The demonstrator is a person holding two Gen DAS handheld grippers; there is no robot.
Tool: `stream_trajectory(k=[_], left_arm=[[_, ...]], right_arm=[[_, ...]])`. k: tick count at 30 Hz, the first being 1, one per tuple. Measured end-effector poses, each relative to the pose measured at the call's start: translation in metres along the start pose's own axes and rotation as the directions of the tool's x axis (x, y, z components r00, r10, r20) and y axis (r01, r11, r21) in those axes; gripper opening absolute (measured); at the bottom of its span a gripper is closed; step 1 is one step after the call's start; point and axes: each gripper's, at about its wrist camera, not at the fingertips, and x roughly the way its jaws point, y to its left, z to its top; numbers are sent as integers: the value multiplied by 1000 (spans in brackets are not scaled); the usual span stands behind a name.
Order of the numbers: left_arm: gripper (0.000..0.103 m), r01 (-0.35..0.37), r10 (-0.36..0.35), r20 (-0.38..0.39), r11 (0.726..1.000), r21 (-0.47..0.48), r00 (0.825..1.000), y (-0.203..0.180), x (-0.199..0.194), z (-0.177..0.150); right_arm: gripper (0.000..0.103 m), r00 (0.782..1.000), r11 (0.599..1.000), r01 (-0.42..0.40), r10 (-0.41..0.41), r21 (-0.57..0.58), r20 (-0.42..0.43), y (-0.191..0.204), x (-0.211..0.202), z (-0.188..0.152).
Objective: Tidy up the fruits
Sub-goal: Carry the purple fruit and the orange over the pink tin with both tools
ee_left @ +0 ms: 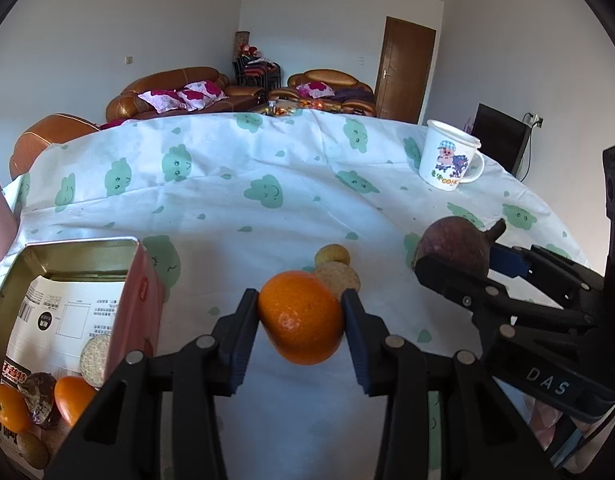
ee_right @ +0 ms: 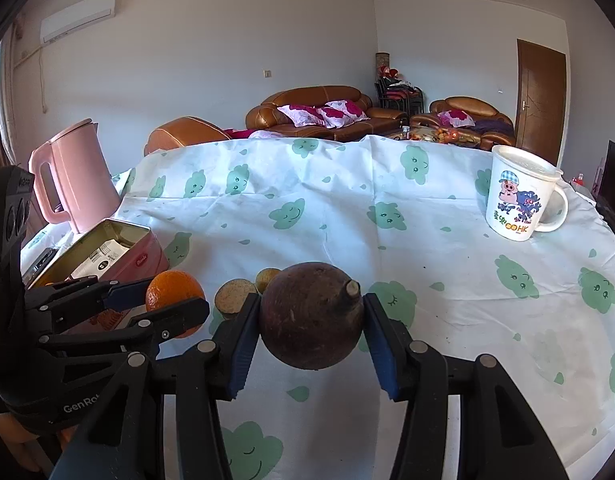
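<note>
An orange (ee_left: 301, 316) sits between the blue pads of my left gripper (ee_left: 299, 296), which is shut on it from both sides just above the cloth. My right gripper (ee_right: 311, 300) is shut on a dark brown round fruit (ee_right: 311, 316) with a short stem. In the left wrist view that right gripper (ee_left: 467, 264) shows at the right with its brown fruit (ee_left: 453, 248). In the right wrist view the left gripper (ee_right: 163, 300) and the orange (ee_right: 173, 296) show at the left. An open pink tin (ee_left: 79, 244) at the left holds two oranges (ee_left: 7, 408), a dark fruit and small tan fruits.
Two small tan fruits (ee_left: 337, 272) lie on the cloud-print tablecloth (ee_left: 247, 208) just beyond the orange. A white cartoon mug (ee_right: 515, 196) stands at the far right. A pink kettle (ee_right: 79, 176) stands behind the tin (ee_right: 139, 256). Sofas lie beyond the table's far edge.
</note>
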Motion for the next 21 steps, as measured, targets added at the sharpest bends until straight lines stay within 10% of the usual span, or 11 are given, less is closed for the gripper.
stream_trajectory(k=[21], left_arm=[[43,-61,56,182,998,22,982,-3,-33,-3]], right_arm=[[52,993,999,-37,40,-30,114,5,-22,-2]])
